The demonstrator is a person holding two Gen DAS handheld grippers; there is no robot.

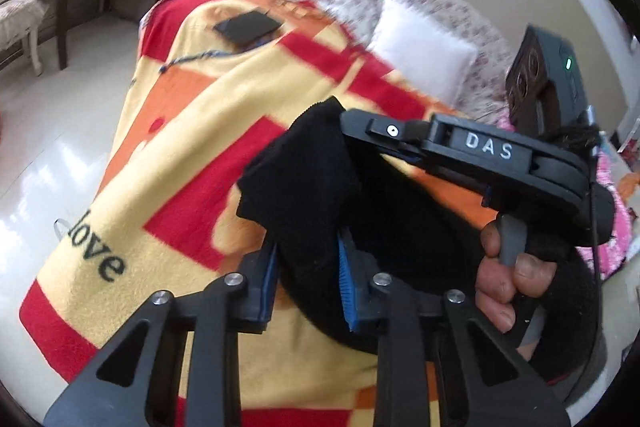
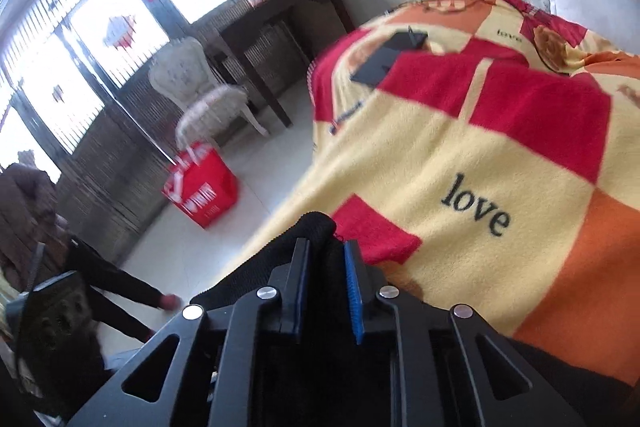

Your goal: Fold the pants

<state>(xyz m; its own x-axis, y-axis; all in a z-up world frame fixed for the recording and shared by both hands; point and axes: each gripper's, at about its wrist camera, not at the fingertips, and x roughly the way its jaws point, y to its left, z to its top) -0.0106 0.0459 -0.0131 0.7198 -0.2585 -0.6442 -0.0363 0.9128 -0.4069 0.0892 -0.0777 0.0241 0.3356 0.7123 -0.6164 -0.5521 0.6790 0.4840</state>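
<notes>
The black pants (image 1: 304, 183) are lifted above the bed's yellow, red and orange blanket (image 1: 188, 131). My left gripper (image 1: 308, 259) is shut on a thick bunch of the black pants. My right gripper shows in the left wrist view (image 1: 360, 123), crossing from the right, with its tip at the same bunch of cloth. In the right wrist view my right gripper (image 2: 326, 255) is shut on a fold of the black pants (image 2: 316, 227) over the blanket (image 2: 480, 147). Most of the pants is hidden by the grippers.
A flat black object (image 1: 248, 27) lies on the blanket's far end; it also shows in the right wrist view (image 2: 384, 61). Floral pillows (image 1: 420, 7) and a white pillow (image 1: 424, 55) sit at the headboard. A dark desk (image 2: 288, 27), white chair (image 2: 200, 87) and red bag (image 2: 200, 187) stand beside the bed.
</notes>
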